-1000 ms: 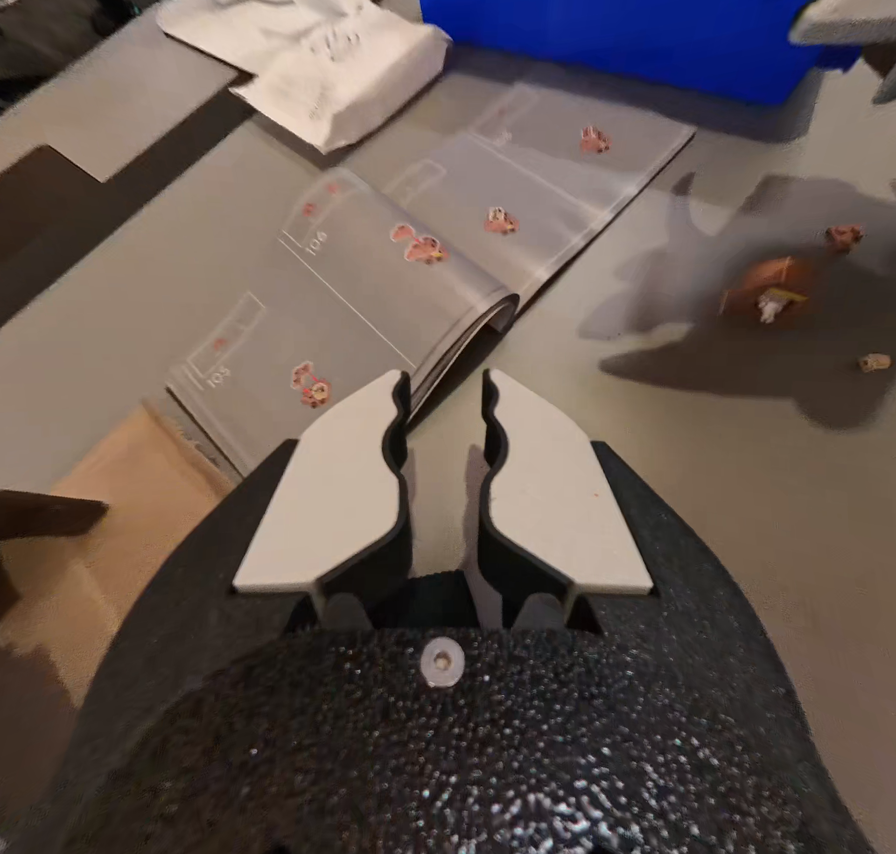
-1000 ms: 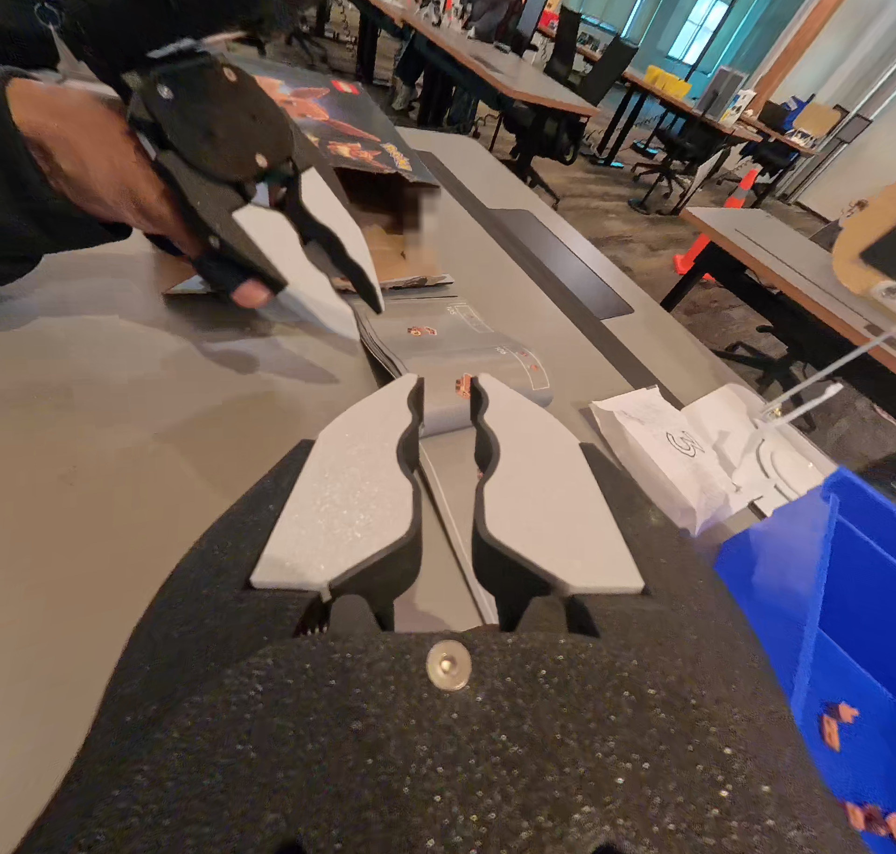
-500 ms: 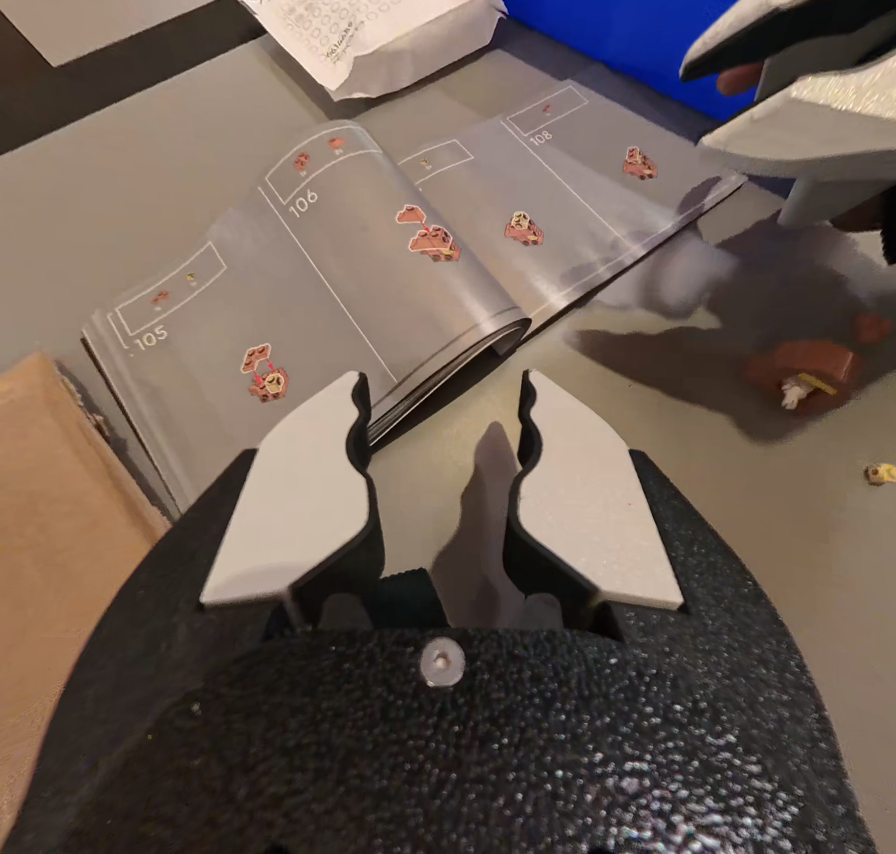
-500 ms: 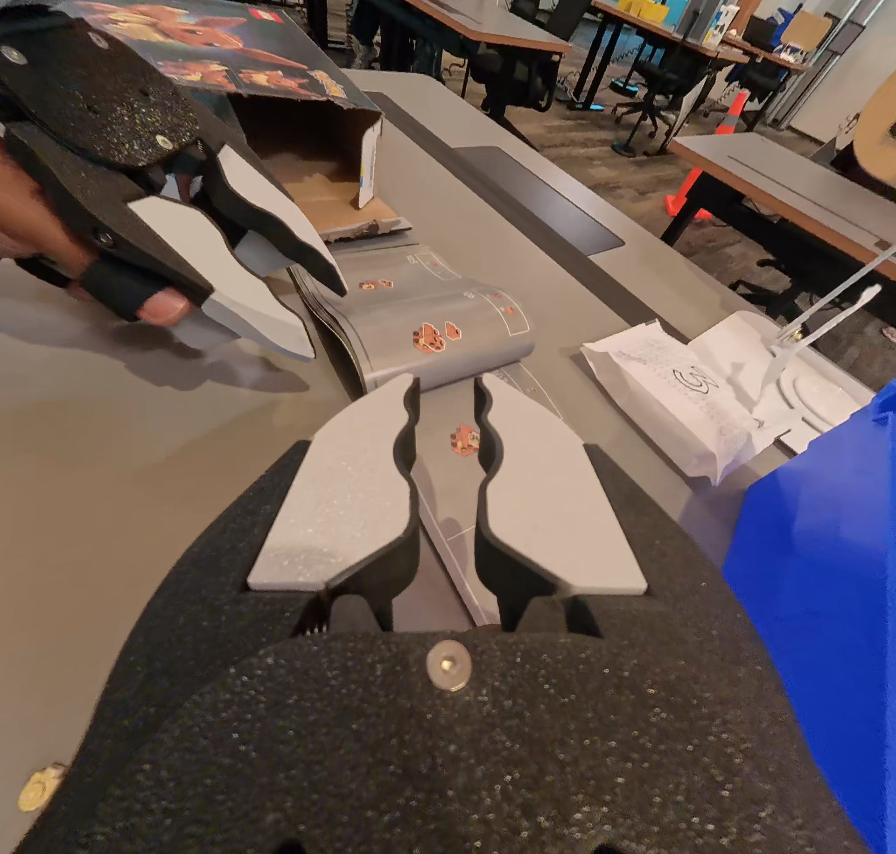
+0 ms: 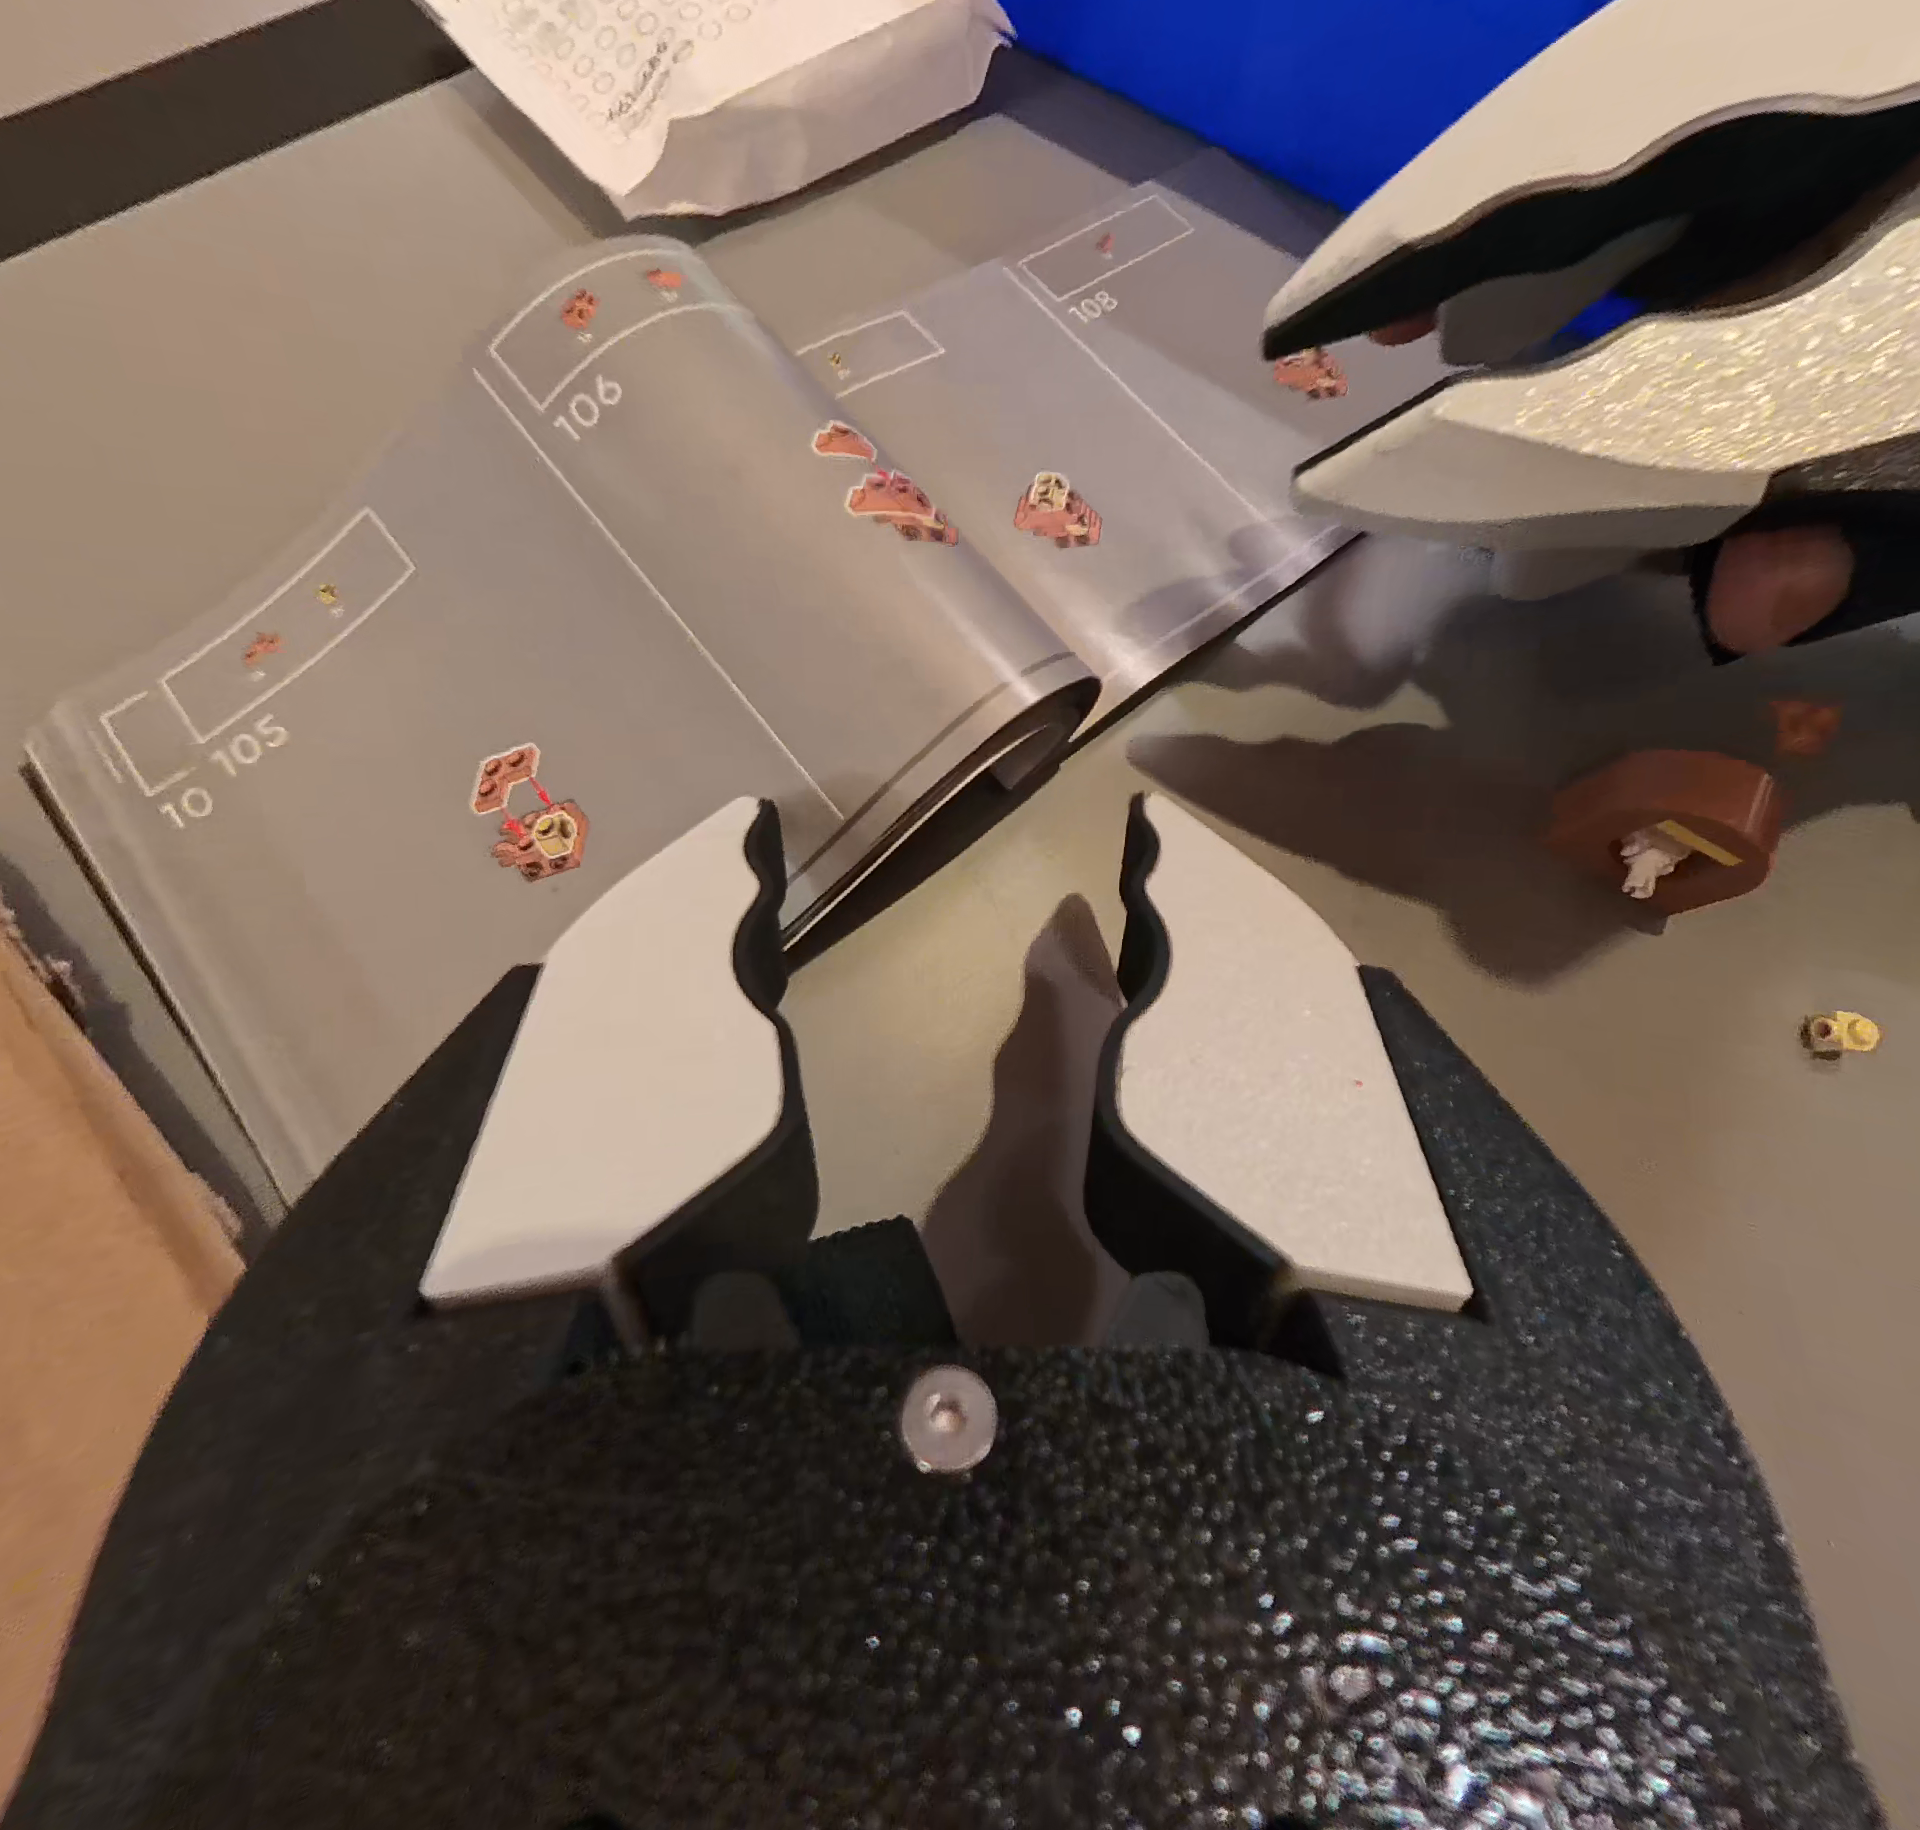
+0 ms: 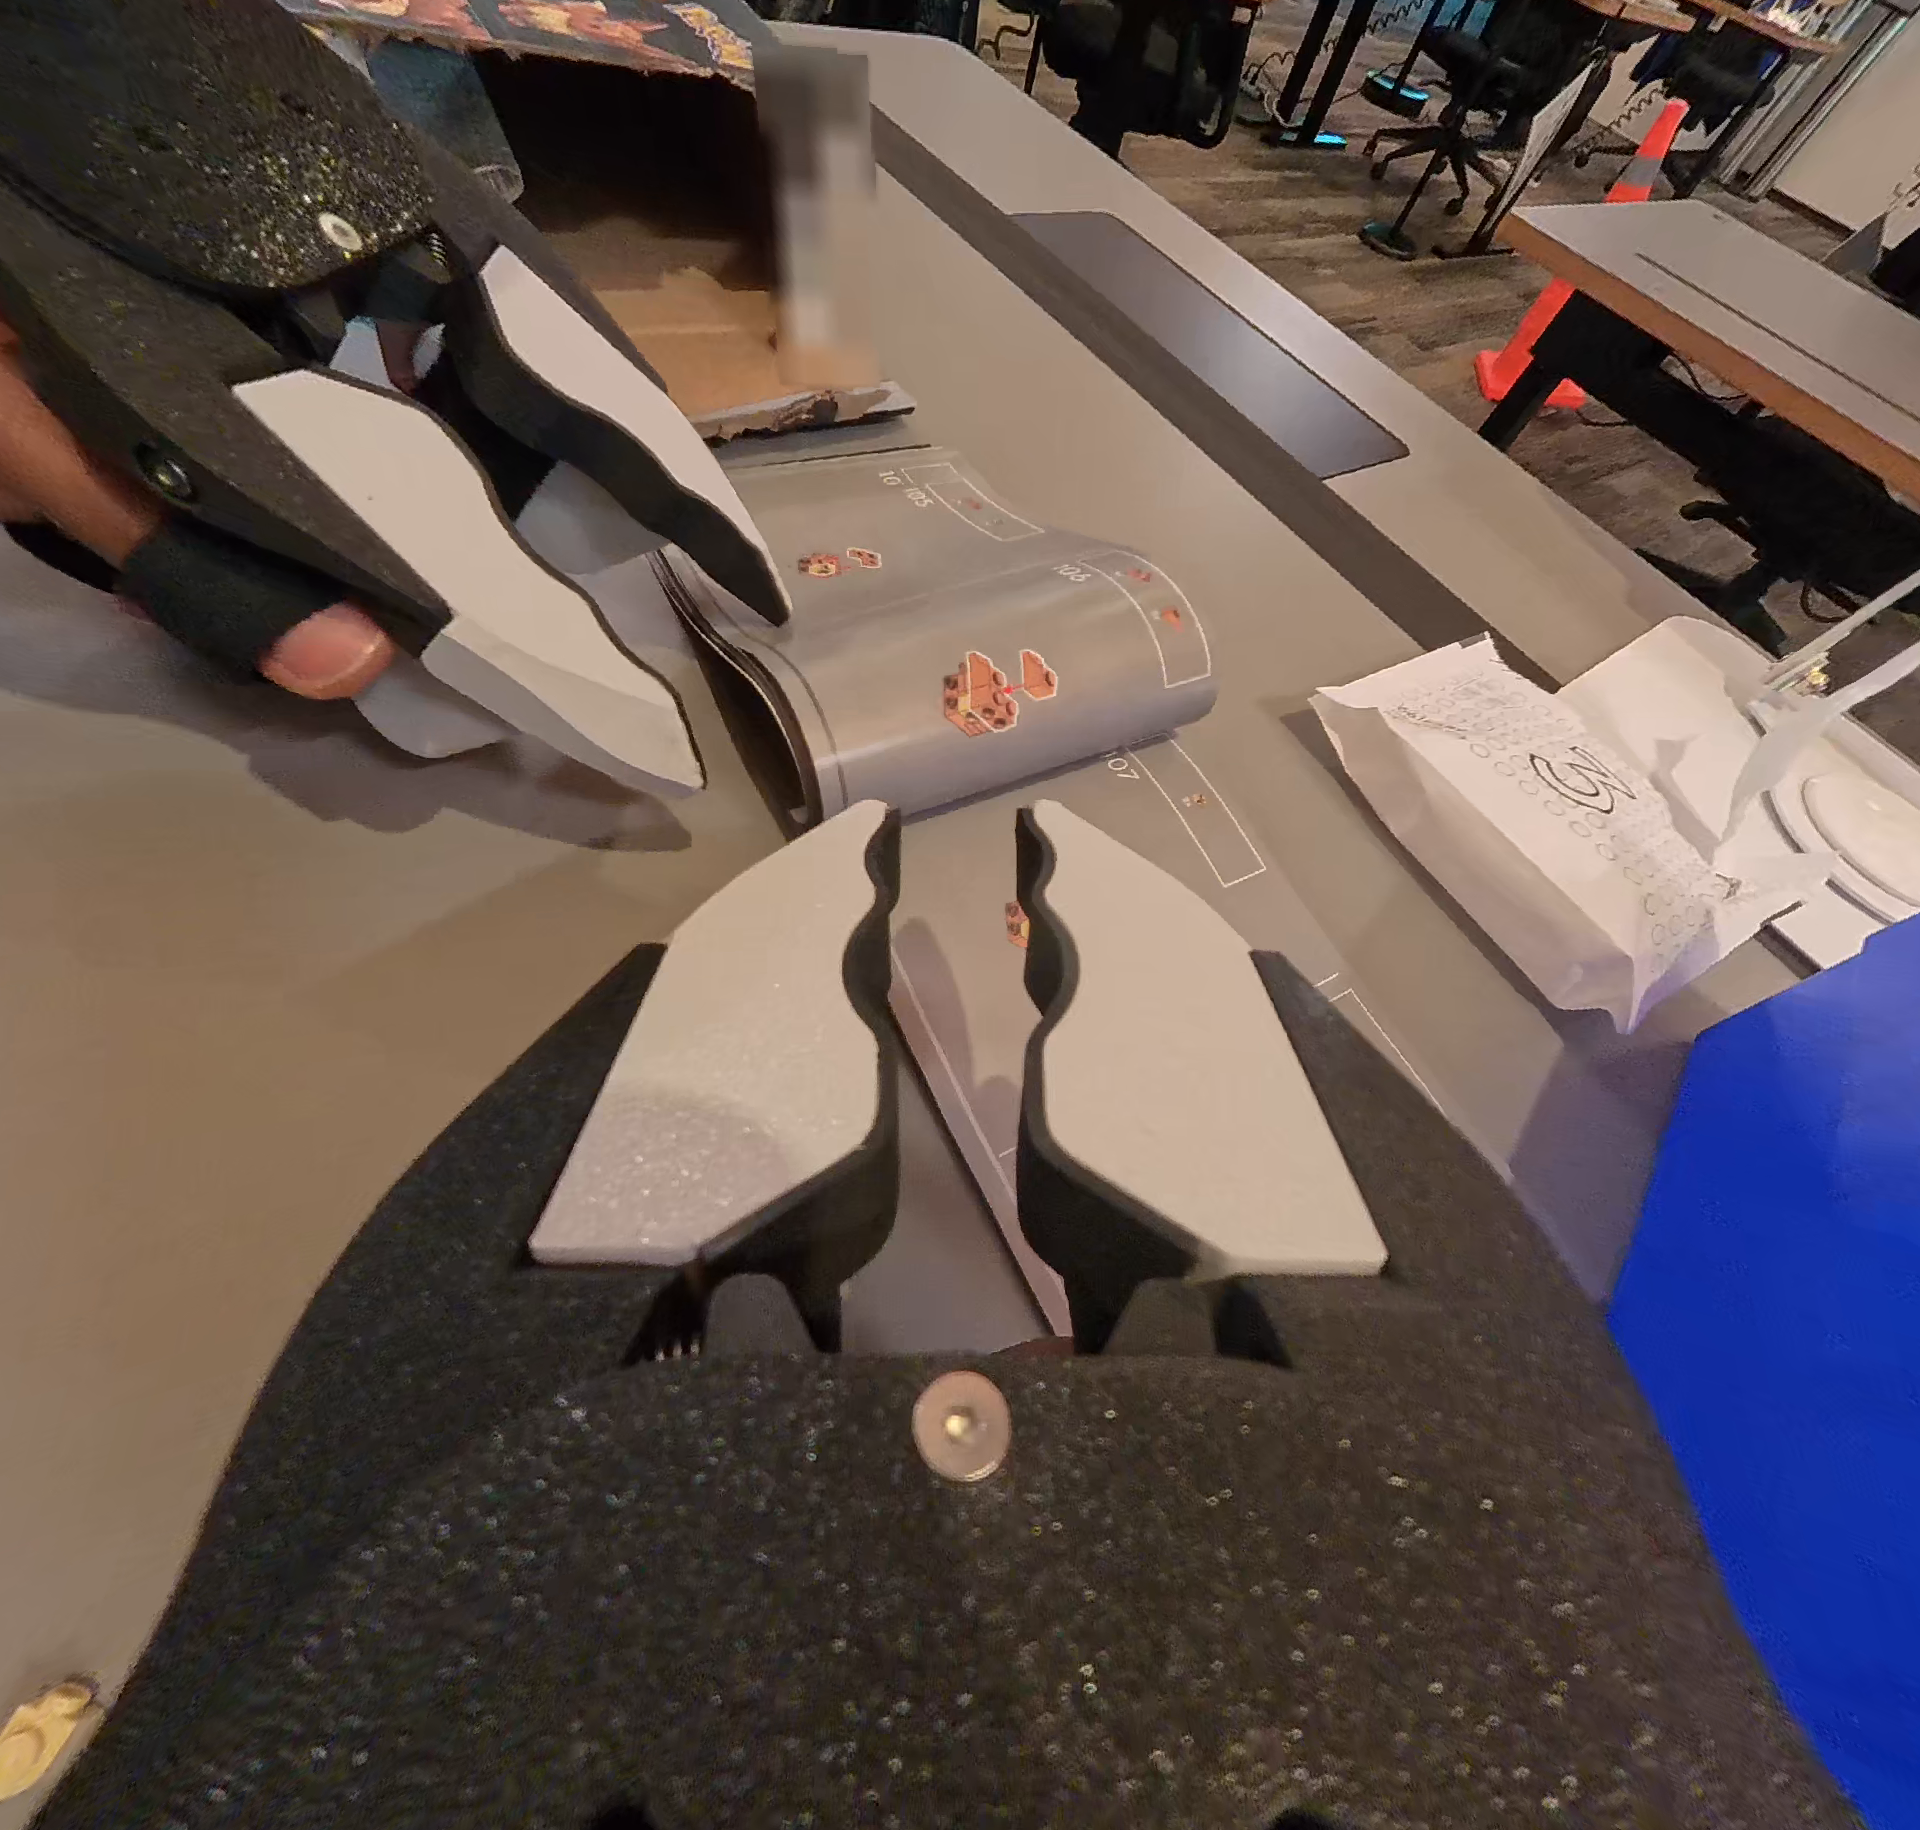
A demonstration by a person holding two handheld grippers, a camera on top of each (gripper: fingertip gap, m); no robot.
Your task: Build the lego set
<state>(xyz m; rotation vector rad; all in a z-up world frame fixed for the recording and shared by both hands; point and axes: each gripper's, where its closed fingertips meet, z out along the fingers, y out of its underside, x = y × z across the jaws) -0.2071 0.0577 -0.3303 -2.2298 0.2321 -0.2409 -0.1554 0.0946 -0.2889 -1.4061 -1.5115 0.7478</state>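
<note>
An open grey instruction booklet [image 5: 644, 575] lies on the grey table [image 5: 1558, 1209], its left pages curled up at the spine. My left gripper [image 5: 948, 824] is open and empty, low over the booklet's near edge, with its left fingertip [image 5: 727, 866] above the page stack. In the right wrist view the left gripper [image 6: 727, 700] has one tip over the curled page [image 6: 997, 679]. My right gripper [image 6: 956, 830] hovers over the booklet's flat right page, its jaws a narrow gap apart with nothing between them. It also shows in the left wrist view [image 5: 1288, 409].
A brown round brick part [image 5: 1662, 835], a small orange piece [image 5: 1803, 726] and a small yellow piece [image 5: 1839, 1032] lie right of the booklet. A white paper bag [image 6: 1538, 824] and a blue bin [image 6: 1787, 1209] stand beyond it. An open cardboard box [image 6: 665, 326] sits at the left. The small yellow piece [image 5: 1839, 1032] is about 15 cm from both grippers' fingertips. My right wrist view [image 6: 59, 1697] looks at it from another angle.
My left jaws have opened wide, and the left gripper has moved in toward the booklet's edge. My right gripper has moved in over the booklet's right page.
</note>
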